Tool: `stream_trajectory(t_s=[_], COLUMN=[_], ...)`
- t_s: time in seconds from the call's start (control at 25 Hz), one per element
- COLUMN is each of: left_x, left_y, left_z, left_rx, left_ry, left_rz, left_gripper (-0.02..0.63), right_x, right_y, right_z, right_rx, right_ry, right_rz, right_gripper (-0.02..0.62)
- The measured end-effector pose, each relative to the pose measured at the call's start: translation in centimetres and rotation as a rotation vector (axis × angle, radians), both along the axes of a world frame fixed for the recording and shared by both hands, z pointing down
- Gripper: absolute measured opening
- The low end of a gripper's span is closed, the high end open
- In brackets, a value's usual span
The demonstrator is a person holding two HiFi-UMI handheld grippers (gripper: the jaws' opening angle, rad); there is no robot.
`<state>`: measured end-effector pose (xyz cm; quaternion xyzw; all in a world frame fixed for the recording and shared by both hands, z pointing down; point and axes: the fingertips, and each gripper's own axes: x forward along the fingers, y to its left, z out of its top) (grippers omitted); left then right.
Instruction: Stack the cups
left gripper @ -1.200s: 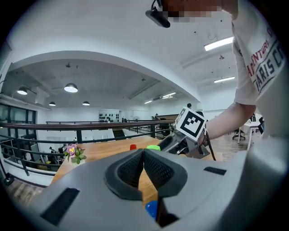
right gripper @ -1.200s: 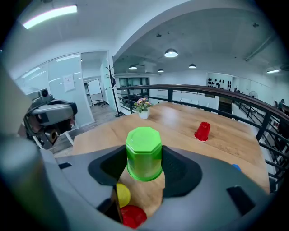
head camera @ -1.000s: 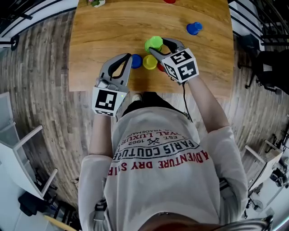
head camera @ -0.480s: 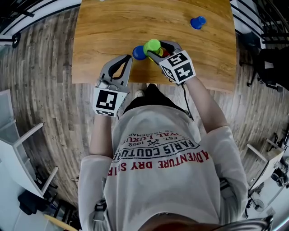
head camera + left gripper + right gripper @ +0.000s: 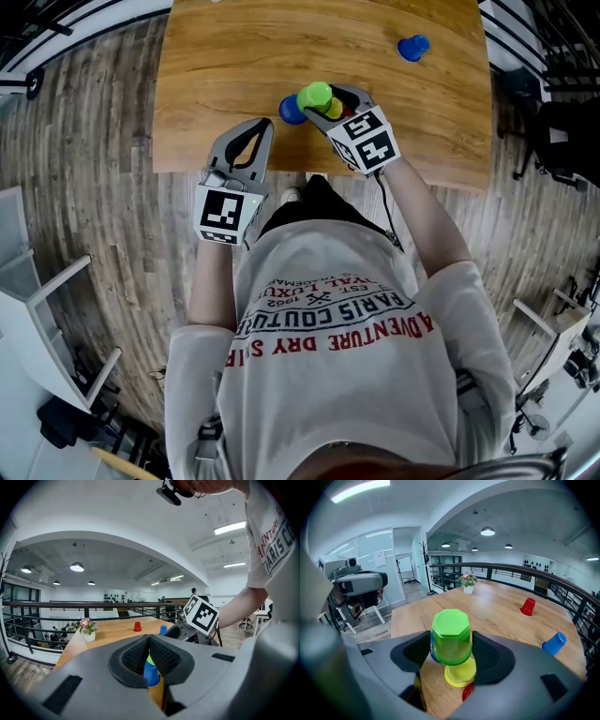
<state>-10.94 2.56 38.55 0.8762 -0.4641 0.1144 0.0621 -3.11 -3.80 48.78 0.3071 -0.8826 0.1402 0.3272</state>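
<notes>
- Jaws of my right gripper (image 5: 451, 645) stood wide around the green cup (image 5: 451, 634), with a pad against each side of it. They had just been easing apart a little, with the cup between them.
- I saw the green cup upside down, its eight-sided base facing up, over the near middle of the table (image 5: 216, 75).
- Right under its rim sat the yellow cup (image 5: 460, 673). I could not tell whether the green rim touched it.
- In the head view a blue cup (image 5: 290, 110) stood just left of the green one.
- A red cup (image 5: 467, 692) peeked out close below the yellow one in the right gripper view.
- My left gripper (image 5: 149, 638) had its jaws closed together, the pads meeting at the tips with nothing between them.
- It hovered at the table's near edge, pointing toward the cluster of cups but apart from it. The blue cup showed through the gap beneath its pads.
- Well away from the cluster, a second blue cup (image 5: 554, 642) lay toward the table's right side.
- Farther along I made out a second red cup (image 5: 528, 606), upside down.
- At the far end stood a small pot of flowers (image 5: 468, 584).
</notes>
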Motion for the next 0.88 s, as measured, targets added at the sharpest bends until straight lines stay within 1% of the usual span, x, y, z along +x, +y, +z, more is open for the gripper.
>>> stream_trajectory(t_s=[0.12, 0.28, 0.4, 0.52, 0.6, 0.68, 0.88], left_x=[0.2, 1.4, 3.1, 5.6, 7.8, 10.3, 16.1], left_y=[0.0, -0.2, -0.5, -1.0, -1.6, -2.1, -3.7], left_z=[0.0, -0.2, -0.8, -1.3, -1.5, -1.7, -1.6], left_rx=[-0.001, 0.003, 0.017, 0.027, 0.035, 0.047, 0.043], left_ry=[0.008, 0.026, 0.035, 0.037, 0.042, 0.031, 0.018], left_rz=[0.008, 0.034, 0.053, 0.079, 0.101, 0.119, 0.104], left_gripper=[0.017, 0.017, 0.017, 0.017, 0.017, 0.017, 0.017], right_x=[0.3, 1.8, 3.7, 6.1, 8.1, 10.4, 16.4], right_y=[0.3, 0.4, 0.6, 0.1, -0.7, -1.6, -3.8], right_z=[-0.4, -1.6, -3.1, -4.3, -4.7, -4.9, -3.8], right_rx=[0.009, 0.037, 0.069, 0.095, 0.1, 0.097, 0.072], right_ry=[-0.007, -0.036, -0.055, -0.077, -0.096, -0.114, -0.107], right_rz=[0.015, 0.055, 0.083, 0.106, 0.123, 0.136, 0.144], right_gripper=[0.293, 0.299, 0.299, 0.298, 0.299, 0.298, 0.298])
